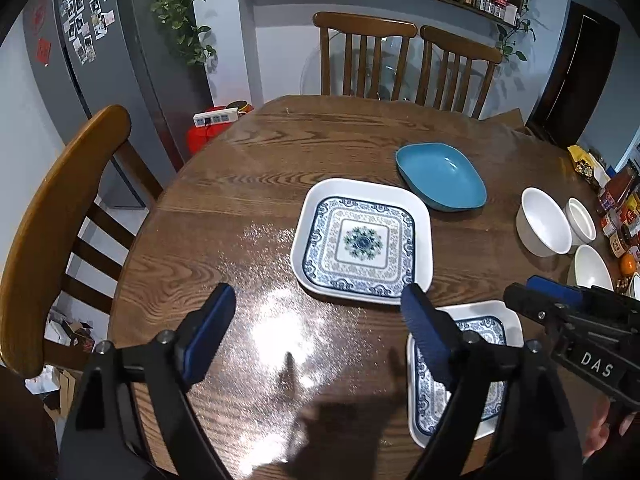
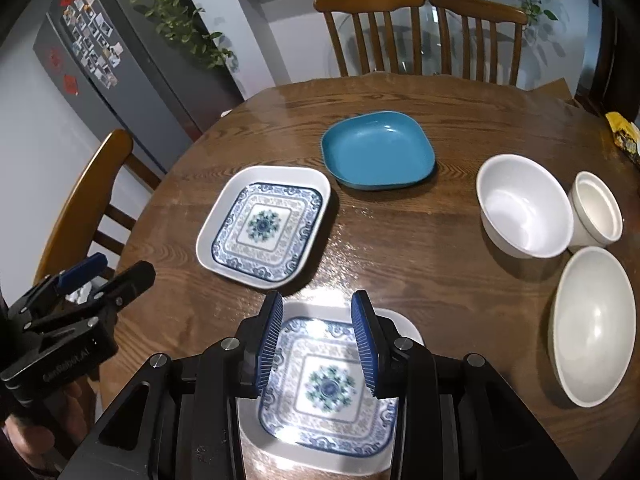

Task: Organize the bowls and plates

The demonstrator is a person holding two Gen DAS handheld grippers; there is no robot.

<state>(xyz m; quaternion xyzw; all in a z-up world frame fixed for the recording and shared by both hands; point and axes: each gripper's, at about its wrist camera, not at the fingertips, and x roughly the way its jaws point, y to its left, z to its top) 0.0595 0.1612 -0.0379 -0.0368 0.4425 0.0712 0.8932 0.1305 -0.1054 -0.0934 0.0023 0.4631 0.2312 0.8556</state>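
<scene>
**Both grippers above the bench, nothing held**

The left gripper [image 1: 316,316] has its fingers [image 1: 214,320] spread wide, with only bare wood between them. The right gripper [image 2: 318,344] has its fingers [image 2: 270,344] partly drawn together but pressing on nothing; they hang above the near plate [image 2: 332,392], which lies flat on the bench [image 2: 420,248] right under them, beside the near edge.

The relation that matters, as I judge it: the near plate sits straight below the right fingers, and the far plate [image 2: 264,226], of the same blue pattern, lies just beyond and to the left, apart from it. Both are square, so neither has a long axis; their sides run roughly parallel. The right hand is the nearer to the near plate; the left fingers are the nearer to the far plate, which lies ahead and slightly right of them in the left wrist view.

Behind the far plate, a small gap away, rests the teal dish [image 2: 378,152]. To the right, well clear of the plates, stand a deep bowl [image 2: 524,208], a cup [image 2: 596,210] touching it, and a wide bowl [image 2: 596,326]. The middle of the bench is open for moving; chairs [image 2: 420,32] ring the far side.
</scene>
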